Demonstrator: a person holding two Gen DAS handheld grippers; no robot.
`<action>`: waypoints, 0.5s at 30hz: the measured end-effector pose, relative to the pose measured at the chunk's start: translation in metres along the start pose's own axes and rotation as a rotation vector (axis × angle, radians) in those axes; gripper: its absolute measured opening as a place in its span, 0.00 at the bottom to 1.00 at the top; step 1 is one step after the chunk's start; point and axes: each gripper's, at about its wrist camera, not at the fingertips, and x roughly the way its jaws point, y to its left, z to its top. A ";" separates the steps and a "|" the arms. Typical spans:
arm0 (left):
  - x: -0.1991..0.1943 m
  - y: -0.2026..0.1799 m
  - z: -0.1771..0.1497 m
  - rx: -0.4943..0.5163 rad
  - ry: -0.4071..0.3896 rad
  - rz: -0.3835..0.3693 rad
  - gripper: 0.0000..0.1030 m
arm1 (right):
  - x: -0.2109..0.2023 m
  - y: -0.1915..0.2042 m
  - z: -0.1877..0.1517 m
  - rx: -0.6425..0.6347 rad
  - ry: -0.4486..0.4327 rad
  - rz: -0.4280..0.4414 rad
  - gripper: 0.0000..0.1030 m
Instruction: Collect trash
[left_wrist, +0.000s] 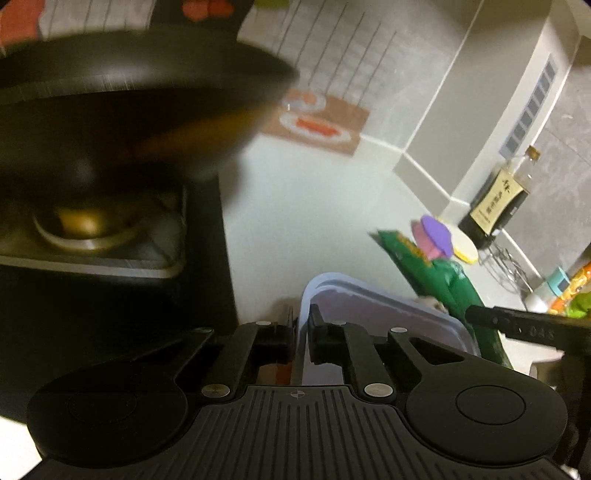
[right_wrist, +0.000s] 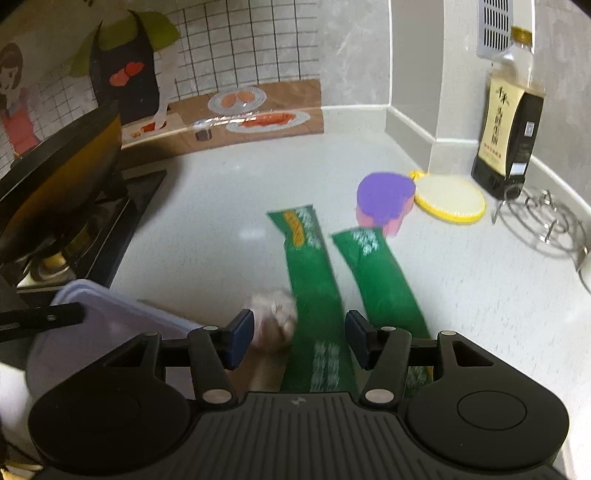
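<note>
So, step in hand: I judge I'm mid-collection, with one tool steadying the bin and the other lined up on trash.
Left gripper (left_wrist: 303, 332): jaws nearly closed, pinching the rim of the pale lilac plastic container (left_wrist: 388, 310), which I take for the trash bin.
Black wok (left_wrist: 122, 110): on the gas burner at far left, clear of the work.
Crumpled whitish wad (right_wrist: 275, 314): blurred, just beside the container.
Right gripper (right_wrist: 299, 338): jaws wide apart, holding nothing, straddling the left green foil wrapper (right_wrist: 314, 280).
Second green wrapper (right_wrist: 376, 269): alongside, on the white countertop (right_wrist: 207, 206).
Next move: I'd lower, close on the straddled wrapper, then carry it left into the container.
</note>
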 end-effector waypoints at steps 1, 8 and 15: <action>-0.004 0.000 0.003 0.006 -0.015 0.013 0.11 | 0.003 0.000 0.004 -0.002 0.000 -0.003 0.54; -0.019 0.013 0.007 -0.014 -0.069 0.089 0.11 | 0.047 -0.002 0.031 0.020 0.053 -0.027 0.55; -0.005 0.014 -0.001 -0.002 -0.004 0.067 0.12 | 0.085 -0.008 0.043 0.085 0.137 0.008 0.52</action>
